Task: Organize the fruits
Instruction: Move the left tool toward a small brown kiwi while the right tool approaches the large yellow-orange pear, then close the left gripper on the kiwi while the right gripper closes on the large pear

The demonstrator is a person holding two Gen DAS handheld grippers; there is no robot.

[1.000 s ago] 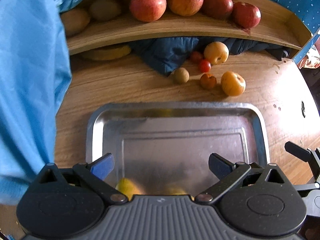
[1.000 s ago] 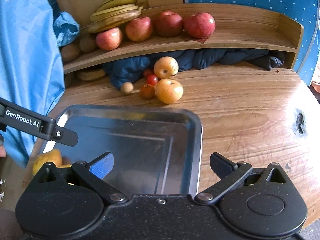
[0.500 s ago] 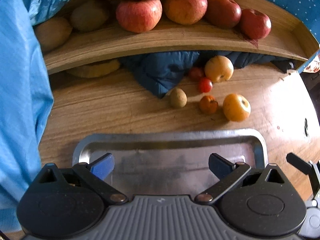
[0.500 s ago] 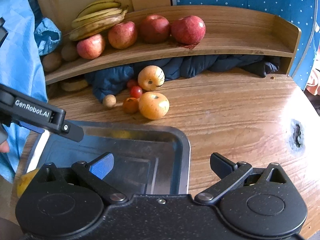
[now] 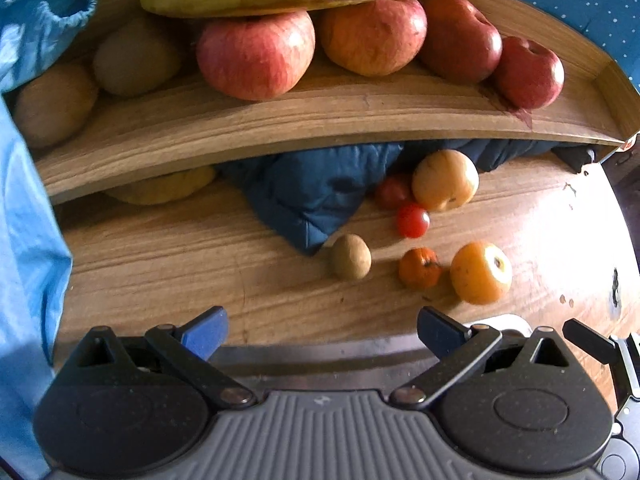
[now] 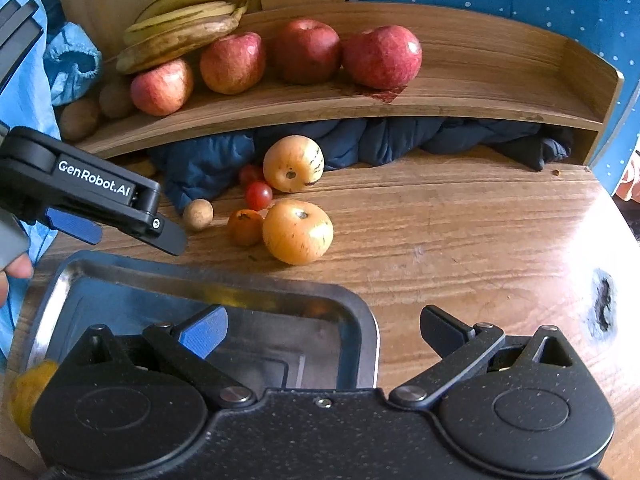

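Loose fruit lies on the wooden table: a yellow apple (image 5: pixel 481 273) (image 6: pixel 298 232), a small orange tomato (image 5: pixel 419 269) (image 6: pixel 245 227), a red cherry tomato (image 5: pixel 413 221) (image 6: pixel 259 195), a small brown round fruit (image 5: pixel 350 257) (image 6: pixel 198 214) and a second yellow apple (image 5: pixel 445 180) (image 6: pixel 293 163) further back. A steel tray (image 5: pixel 320 354) (image 6: pixel 362 320) sits just under both grippers. My left gripper (image 5: pixel 322 330) (image 6: pixel 134 238) is open over the tray's far rim, with nothing in it. My right gripper (image 6: pixel 322 328) is open above the tray's right corner.
A curved wooden shelf (image 6: pixel 480 92) at the back carries red apples (image 6: pixel 382 56), bananas (image 6: pixel 180 28) and kiwis (image 5: pixel 136 56). Dark blue cloth (image 6: pixel 380 140) is bunched under it. Light blue fabric (image 5: pixel 24 240) hangs at the left. A yellow fruit (image 6: pixel 28 384) shows by the tray's near left corner.
Both grippers have moved forward toward the loose fruit and the shelf. The tray has slid down to the bottom of both views. Both stayed open.
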